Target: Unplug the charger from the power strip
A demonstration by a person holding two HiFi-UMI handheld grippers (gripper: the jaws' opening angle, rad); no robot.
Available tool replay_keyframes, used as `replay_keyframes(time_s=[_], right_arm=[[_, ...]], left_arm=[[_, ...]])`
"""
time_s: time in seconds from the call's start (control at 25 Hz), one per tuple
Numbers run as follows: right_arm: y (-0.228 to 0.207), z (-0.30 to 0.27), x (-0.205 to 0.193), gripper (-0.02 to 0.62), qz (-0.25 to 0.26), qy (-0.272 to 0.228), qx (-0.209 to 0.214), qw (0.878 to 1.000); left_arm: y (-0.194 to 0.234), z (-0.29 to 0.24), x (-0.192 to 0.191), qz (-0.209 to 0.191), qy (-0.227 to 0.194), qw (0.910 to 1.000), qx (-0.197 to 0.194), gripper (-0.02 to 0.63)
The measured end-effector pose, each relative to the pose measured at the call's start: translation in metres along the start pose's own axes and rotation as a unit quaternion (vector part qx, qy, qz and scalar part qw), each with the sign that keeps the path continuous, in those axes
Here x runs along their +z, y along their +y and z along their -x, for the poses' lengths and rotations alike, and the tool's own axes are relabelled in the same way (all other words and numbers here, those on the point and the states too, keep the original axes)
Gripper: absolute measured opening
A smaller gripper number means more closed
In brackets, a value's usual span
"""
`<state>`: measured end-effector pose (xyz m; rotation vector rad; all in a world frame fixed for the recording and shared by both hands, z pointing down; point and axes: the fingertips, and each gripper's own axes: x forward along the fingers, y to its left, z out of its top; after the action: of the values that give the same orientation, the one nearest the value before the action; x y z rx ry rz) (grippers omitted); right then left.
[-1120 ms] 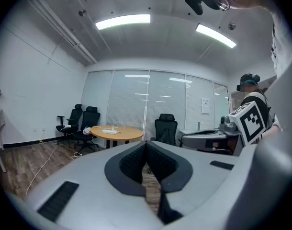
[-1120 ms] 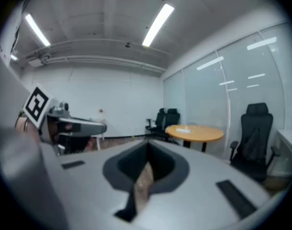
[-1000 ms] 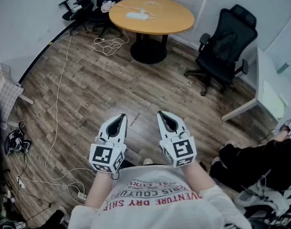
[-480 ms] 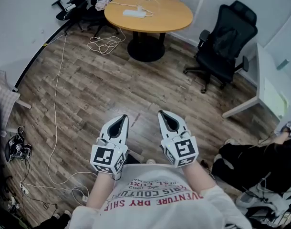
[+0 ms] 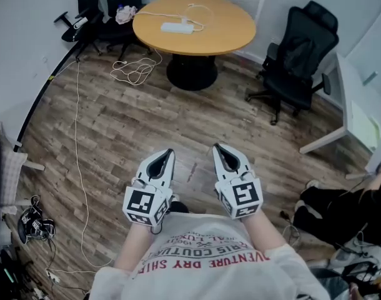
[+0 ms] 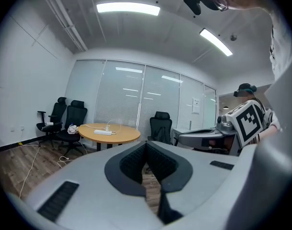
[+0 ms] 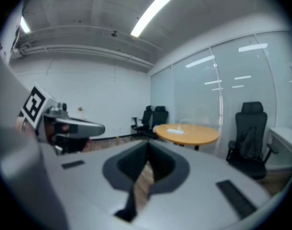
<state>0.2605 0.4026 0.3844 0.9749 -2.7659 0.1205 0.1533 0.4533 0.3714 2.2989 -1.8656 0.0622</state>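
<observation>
A white power strip [image 5: 178,27] lies on the round wooden table [image 5: 231,33] at the far end of the room, with a white cable [image 5: 200,8] looping off it; the charger on it is too small to make out. Both grippers are held side by side, close in front of the person's chest and far from the table. My left gripper [image 5: 168,152] is shut with nothing in it, and so is my right gripper [image 5: 218,147]. The left gripper view shows the strip [image 6: 104,132] beyond its shut jaws. In the right gripper view the strip [image 7: 174,131] also lies far ahead.
A black office chair [image 5: 300,55] stands right of the table, two more chairs [image 5: 103,5] at the back left. A coiled white cable [image 5: 134,70] lies on the wooden floor near the table foot. A white desk [image 5: 350,114] and a seated person [image 5: 340,205] are at the right.
The person has walked forward: the table and chairs now sit nearer and lower in the head view. Both grippers travelled along, still shut and side by side.
</observation>
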Motion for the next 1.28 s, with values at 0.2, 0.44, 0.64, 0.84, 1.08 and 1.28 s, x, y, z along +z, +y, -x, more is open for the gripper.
replay_keyframes(time_s=[0.2, 0.44, 0.64, 0.84, 1.08, 1.28], right_arm=[[0.012, -0.063, 0.021, 0.028, -0.011, 0.004, -0.031, 0.999], [0.019, -0.115, 0.021, 0.028, -0.025, 0.031, -0.037, 0.999], [0.002, -0.165, 0.016, 0.028, -0.017, 0.042, -0.021, 0.999], [-0.041, -0.233, 0.025, 0.028, -0.014, 0.038, 0.001, 0.999], [-0.121, -0.324, 0.056, 0.028, -0.001, 0.028, 0.032, 0.999], [-0.191, -0.383, 0.074, 0.028, 0.008, 0.030, 0.046, 0.998]], left_arm=[[0.073, -0.022, 0.028, -0.018, 0.003, 0.9994, -0.028, 0.029], [0.126, -0.036, 0.036, -0.014, 0.008, 0.9994, -0.031, 0.029], [0.163, -0.072, 0.020, -0.001, 0.021, 0.9997, -0.014, 0.029], [0.201, -0.132, 0.028, -0.008, 0.018, 0.9997, 0.012, 0.029], [0.242, -0.234, 0.057, -0.009, 0.007, 0.9989, 0.046, 0.029], [0.262, -0.319, 0.077, -0.006, -0.001, 0.9983, 0.058, 0.029]])
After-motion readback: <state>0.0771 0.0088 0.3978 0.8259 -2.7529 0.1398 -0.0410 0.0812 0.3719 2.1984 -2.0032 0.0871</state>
